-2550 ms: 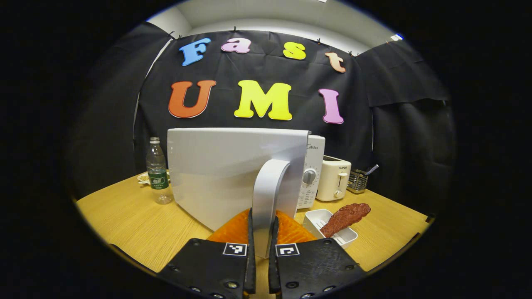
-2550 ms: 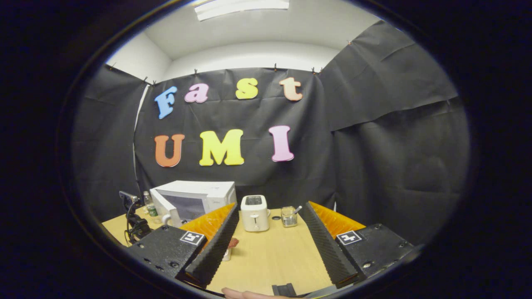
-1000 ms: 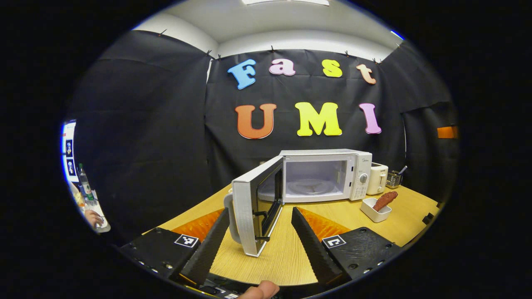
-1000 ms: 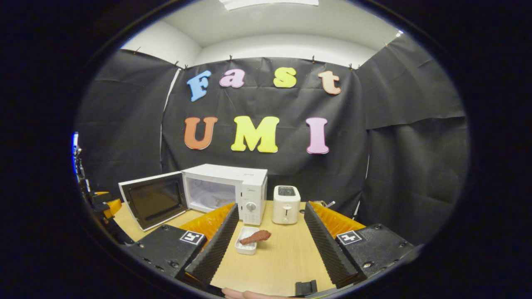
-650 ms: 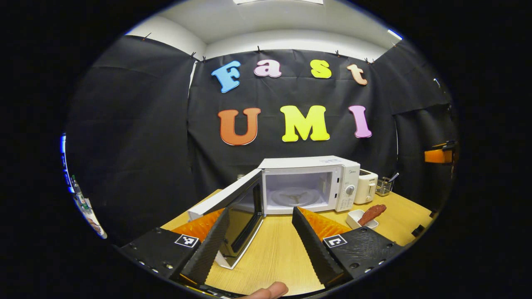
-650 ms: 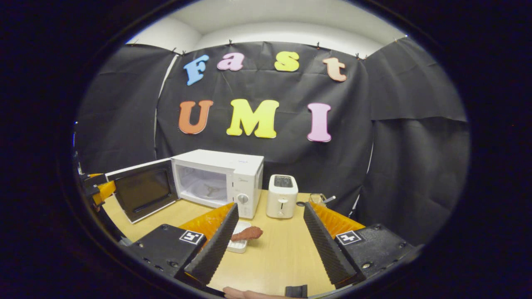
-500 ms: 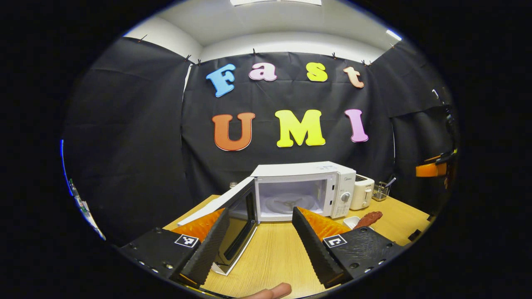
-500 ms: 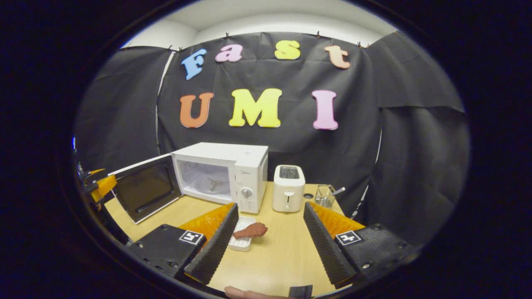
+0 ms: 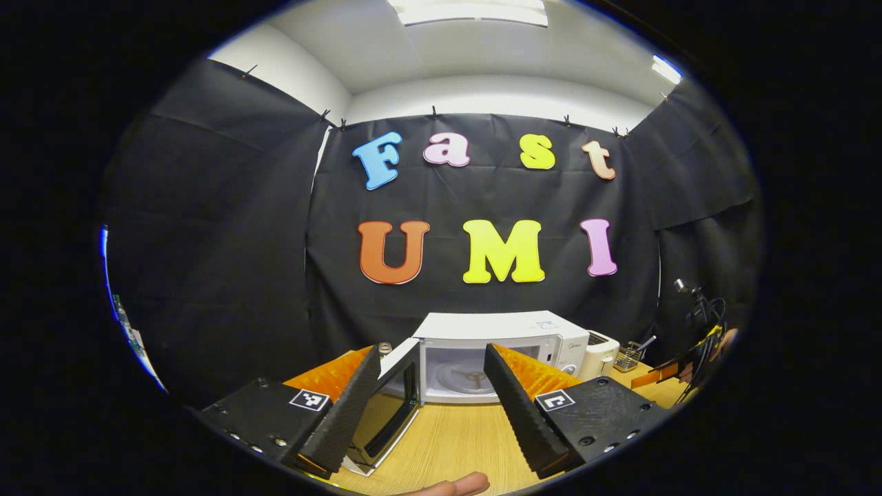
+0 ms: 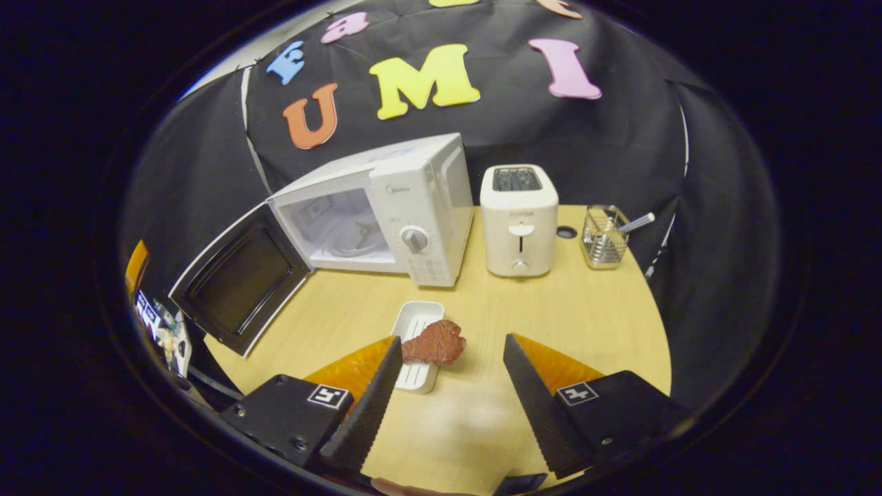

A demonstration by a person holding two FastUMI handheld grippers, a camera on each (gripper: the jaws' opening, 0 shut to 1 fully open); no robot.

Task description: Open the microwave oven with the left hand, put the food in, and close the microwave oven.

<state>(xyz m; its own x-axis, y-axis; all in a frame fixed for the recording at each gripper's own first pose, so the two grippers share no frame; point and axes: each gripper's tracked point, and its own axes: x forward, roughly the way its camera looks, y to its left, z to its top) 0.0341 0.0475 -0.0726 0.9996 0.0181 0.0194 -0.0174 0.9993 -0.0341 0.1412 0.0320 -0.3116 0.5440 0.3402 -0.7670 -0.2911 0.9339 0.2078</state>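
Note:
The white microwave [image 10: 413, 207] stands at the back of the wooden table [image 10: 572, 317], its door [image 10: 238, 279] swung wide to the left and its cavity bare. A reddish-brown piece of food [image 10: 434, 342] rests on a small white dish [image 10: 417, 327] in front of the microwave. My right gripper [image 10: 448, 386] hangs open above the table, just short of the food, which lies near its left finger. My left gripper [image 9: 431, 399] is open and pulled back, with the microwave [image 9: 503, 344] and its open door [image 9: 389, 413] seen beyond its fingers.
A white toaster [image 10: 518, 219] stands right of the microwave, and a wire utensil holder [image 10: 605, 238] further right. The table's rounded edge curves close on the right. A fingertip [image 9: 455, 486] shows at the bottom of the left gripper view.
My left gripper let go of the door handle, opened and drew back and up. My right gripper came forward and tipped down toward the food on the dish.

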